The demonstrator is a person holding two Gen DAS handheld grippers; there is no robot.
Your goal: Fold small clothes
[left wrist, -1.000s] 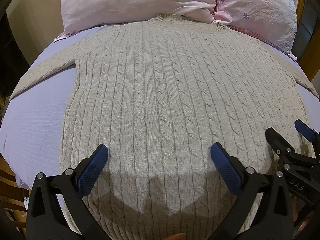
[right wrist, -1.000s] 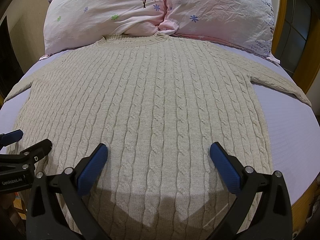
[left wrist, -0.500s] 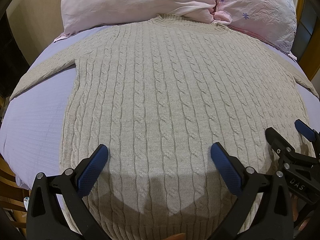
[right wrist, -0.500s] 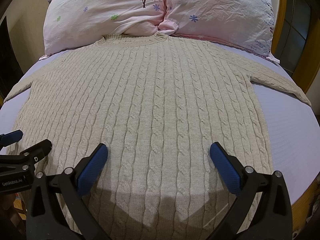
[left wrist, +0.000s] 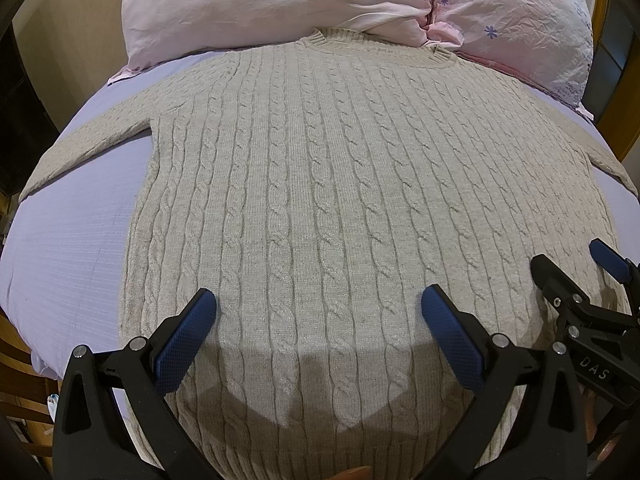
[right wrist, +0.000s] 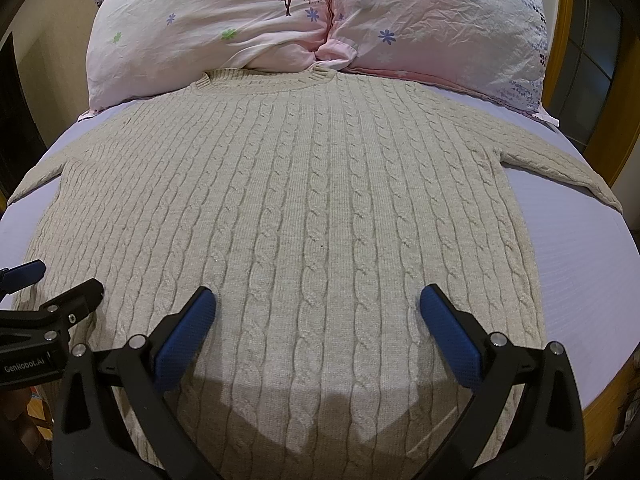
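A beige cable-knit sweater [left wrist: 320, 184] lies flat on the lilac bed, collar toward the pillows, both sleeves spread sideways; it also shows in the right wrist view [right wrist: 312, 208]. My left gripper [left wrist: 318, 312] is open and empty above the sweater's lower left part near the hem. My right gripper [right wrist: 316, 312] is open and empty above the lower right part. The right gripper shows at the right of the left wrist view [left wrist: 572, 276], and the left gripper at the left of the right wrist view [right wrist: 60, 284].
Two pink flowered pillows [right wrist: 224, 28] [right wrist: 440, 28] lie at the head of the bed, touching the collar. Lilac sheet [left wrist: 68, 248] shows on both sides of the sweater [right wrist: 592, 264]. A wooden bed frame [right wrist: 616, 128] runs along the right.
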